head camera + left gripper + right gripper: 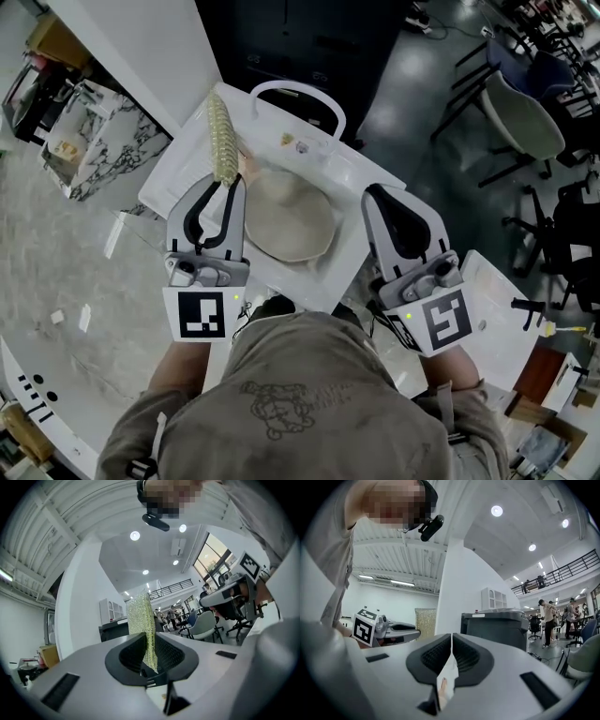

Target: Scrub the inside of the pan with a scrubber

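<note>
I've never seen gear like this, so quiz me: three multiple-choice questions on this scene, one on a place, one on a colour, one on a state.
1. Where is the pan?
A. Between the two claws
B. Gripped in the right claw
C. On the floor

2. What colour is the scrubber?
A. Blue
B. Yellow-green
C. Red

3. How is the right claw?
A. Wide open
B. Shut and empty
C. Shut on the scrubber

Answers: 1 A, the head view shows it lying between the left claw and the right one. 2 B, it glitters yellow-green in the left claw. 3 B, its jaws meet with nothing between.
</note>
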`<state>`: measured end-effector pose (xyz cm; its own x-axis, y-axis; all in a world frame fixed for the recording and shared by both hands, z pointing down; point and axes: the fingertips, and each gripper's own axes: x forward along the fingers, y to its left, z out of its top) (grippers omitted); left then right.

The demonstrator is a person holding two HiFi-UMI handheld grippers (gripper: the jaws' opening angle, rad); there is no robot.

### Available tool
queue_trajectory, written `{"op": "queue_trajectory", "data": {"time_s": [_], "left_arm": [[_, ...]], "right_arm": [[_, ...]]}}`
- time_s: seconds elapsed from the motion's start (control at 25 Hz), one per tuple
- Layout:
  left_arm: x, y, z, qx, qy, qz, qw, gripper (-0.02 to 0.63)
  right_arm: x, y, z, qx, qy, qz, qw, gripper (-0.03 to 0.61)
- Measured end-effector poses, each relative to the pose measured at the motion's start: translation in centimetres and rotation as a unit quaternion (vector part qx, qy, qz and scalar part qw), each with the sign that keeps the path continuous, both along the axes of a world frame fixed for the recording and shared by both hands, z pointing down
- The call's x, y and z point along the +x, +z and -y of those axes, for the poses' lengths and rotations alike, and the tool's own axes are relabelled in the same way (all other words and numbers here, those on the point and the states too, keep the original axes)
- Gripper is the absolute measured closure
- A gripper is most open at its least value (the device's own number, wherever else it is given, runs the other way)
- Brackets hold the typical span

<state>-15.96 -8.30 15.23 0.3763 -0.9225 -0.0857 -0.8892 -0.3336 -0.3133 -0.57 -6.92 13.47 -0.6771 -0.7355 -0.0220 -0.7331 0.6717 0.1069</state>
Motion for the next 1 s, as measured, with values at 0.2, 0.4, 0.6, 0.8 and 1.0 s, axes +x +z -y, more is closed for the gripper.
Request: {"op": "queue_trajectory", "data": {"time_s": [0.2,0.4,0.6,0.8,1.0], "left_arm": [[-0.3,2.5,-0.8,-0.023,-0.015,0.018,0.9995,0.549],[-1.3,4.0,-1.2,-0.056,-0.037,-0.004,0.9977,0.549],[-1.6,3.9,-1.4,-0.053,-0.044,-0.002,0.9976,0.549],[-2.0,3.9,-1.5,-0.056,-0.05,-0.004,0.9971,0.549],[-2.0,3.7,-1.8,-0.051,-0.05,0.006,0.9974,0.549]], "right_arm": [[-0.3,1.8,-0.5,-0.011,-0.008,-0.019,1.0,0.546],[-0.5,2.7,-0.7,-0.018,-0.001,-0.026,0.999,0.546],[-0.4,3.3,-0.8,-0.024,-0.006,-0.024,0.999,0.546],[-0.3,3.1,-0.9,-0.032,-0.007,-0.01,0.999,0.546],[0.0,3.0,-0.9,-0.034,-0.002,0.001,0.999,0.546]]}}
